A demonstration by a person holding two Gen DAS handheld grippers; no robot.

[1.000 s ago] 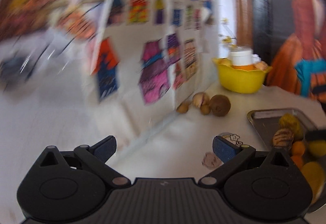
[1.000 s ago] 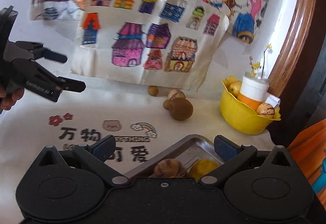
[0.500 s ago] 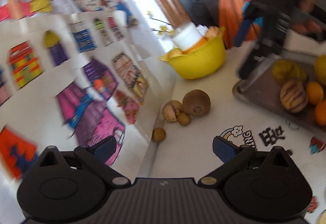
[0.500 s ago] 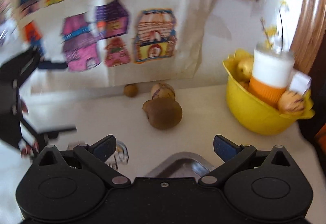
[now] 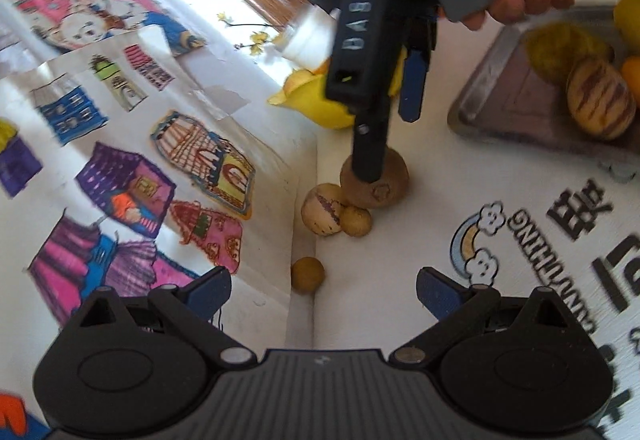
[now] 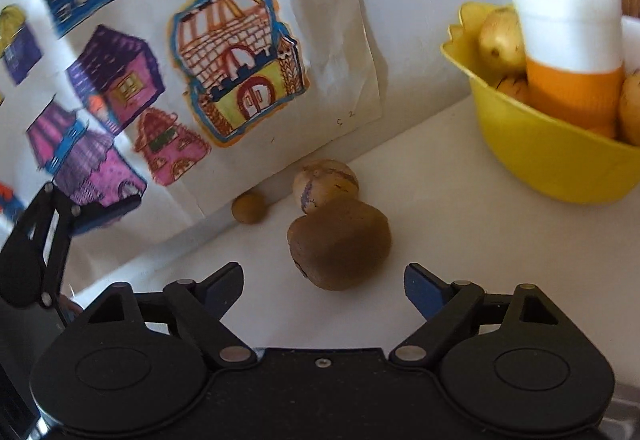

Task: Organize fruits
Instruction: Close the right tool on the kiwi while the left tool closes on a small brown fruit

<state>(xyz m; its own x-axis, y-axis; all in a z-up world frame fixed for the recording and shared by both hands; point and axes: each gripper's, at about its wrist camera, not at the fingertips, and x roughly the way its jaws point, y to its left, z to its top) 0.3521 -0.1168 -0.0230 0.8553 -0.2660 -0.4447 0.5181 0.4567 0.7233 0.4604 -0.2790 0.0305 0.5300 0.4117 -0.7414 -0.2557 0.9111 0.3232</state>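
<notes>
A big brown fruit [image 6: 340, 240] lies on the white table near the wall. My right gripper [image 6: 324, 282] is over it, its jaws closing, the fruit just ahead of the blue pads and untouched. From the left wrist view that gripper [image 5: 390, 144] comes down onto the brown fruit [image 5: 378, 184]. Beside it lie a pale striped fruit [image 5: 322, 212] and a small tan fruit [image 5: 356, 221]. Another small round fruit [image 5: 307, 274] lies just ahead of my open left gripper [image 5: 324, 290].
A metal tray [image 5: 500, 80] at the right holds a striped fruit [image 5: 600, 102] and yellow and orange ones. A yellow bowl [image 6: 540, 160] with a white-and-orange cup [image 6: 572, 52] and fruits stands behind. Drawings [image 6: 240, 72] hang on the wall at the table's edge.
Both views have rolled and closed in on the fruits by the wall. The right gripper has come down over the brown fruit with narrower jaws and now fills the top of the left view.
</notes>
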